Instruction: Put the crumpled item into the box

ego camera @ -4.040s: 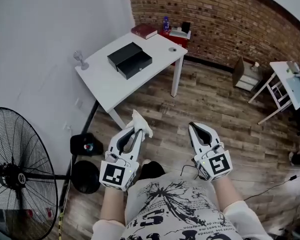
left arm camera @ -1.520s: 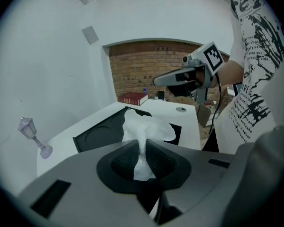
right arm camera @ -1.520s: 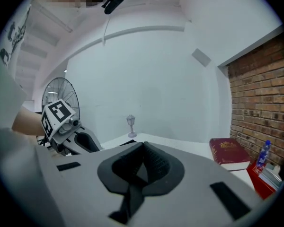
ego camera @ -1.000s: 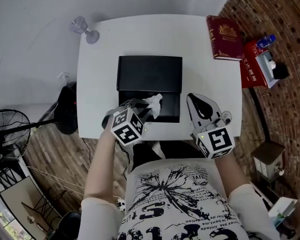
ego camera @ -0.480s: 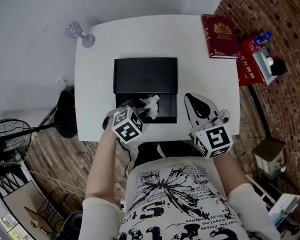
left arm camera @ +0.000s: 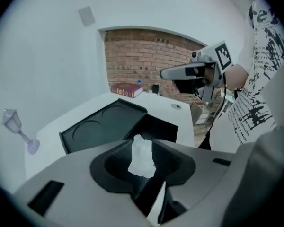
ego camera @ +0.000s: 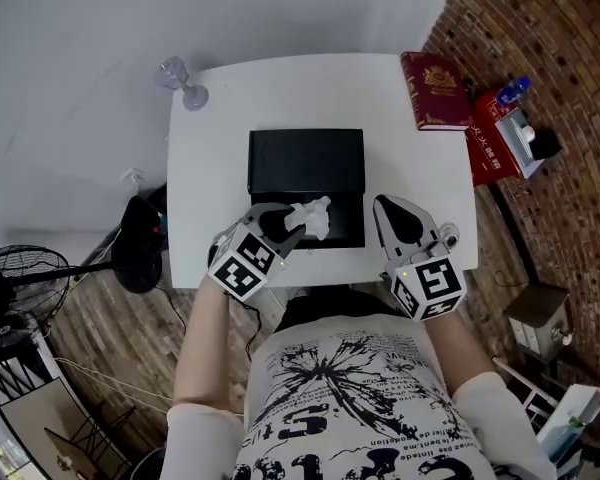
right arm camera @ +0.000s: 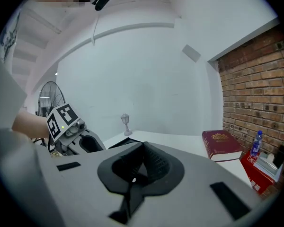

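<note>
A black box sits on the white table (ego camera: 210, 198), with its lid (ego camera: 306, 160) lying flat behind the open tray (ego camera: 348, 220). My left gripper (ego camera: 295, 223) reaches over the tray's near left corner. A crumpled white paper (ego camera: 310, 215) sits between its fingertips. In the left gripper view the paper (left arm camera: 142, 156) stands between the parted jaws of the left gripper (left arm camera: 142, 148), above the dark tray (left arm camera: 158, 126). The jaws are opening. My right gripper (ego camera: 392, 208) hovers over the table just right of the tray, shut and empty; the right gripper view shows its tips (right arm camera: 143, 148) together.
A dark red book (ego camera: 435, 90) lies at the table's back right corner. A small clear lamp-shaped ornament (ego camera: 183, 83) stands at the back left. A small round object (ego camera: 446, 234) lies beside my right gripper. A red stand (ego camera: 505, 138) with bottles, a fan (ego camera: 10, 278) and a black bag (ego camera: 140, 243) flank the table.
Four seconds ago I stood away from the table with the paper gripped. Over the last second the left jaws have spread wider around the paper above the tray. The right gripper has barely moved.
</note>
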The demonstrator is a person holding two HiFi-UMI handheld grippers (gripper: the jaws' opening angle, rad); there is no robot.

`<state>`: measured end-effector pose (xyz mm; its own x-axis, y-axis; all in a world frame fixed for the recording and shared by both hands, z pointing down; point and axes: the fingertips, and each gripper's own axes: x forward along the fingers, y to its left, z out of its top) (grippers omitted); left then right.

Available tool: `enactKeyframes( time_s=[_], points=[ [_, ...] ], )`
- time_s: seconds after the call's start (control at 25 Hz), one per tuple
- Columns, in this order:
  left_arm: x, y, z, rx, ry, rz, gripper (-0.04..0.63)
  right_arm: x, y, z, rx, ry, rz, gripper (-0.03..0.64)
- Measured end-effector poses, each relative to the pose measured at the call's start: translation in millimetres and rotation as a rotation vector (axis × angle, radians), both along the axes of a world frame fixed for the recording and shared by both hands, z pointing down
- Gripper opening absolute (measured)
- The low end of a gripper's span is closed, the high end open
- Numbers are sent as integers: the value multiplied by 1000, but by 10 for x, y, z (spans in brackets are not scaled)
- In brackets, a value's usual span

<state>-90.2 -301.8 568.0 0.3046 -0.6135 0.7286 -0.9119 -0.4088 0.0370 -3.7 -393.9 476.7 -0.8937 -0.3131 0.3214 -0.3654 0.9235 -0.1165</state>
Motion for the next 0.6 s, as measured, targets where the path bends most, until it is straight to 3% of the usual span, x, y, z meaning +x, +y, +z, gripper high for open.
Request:
enactKeyframes(
  time_s=[0.4, 0.6],
  points=[
    [-329, 345, -1357, 388, 43, -212, 49, -102, 470, -578, 91, -49, 1, 15],
    [-524, 617, -1779, 513, 55, -307, 18, -141, 668, -817, 136, -77, -2, 15]
  ],
)
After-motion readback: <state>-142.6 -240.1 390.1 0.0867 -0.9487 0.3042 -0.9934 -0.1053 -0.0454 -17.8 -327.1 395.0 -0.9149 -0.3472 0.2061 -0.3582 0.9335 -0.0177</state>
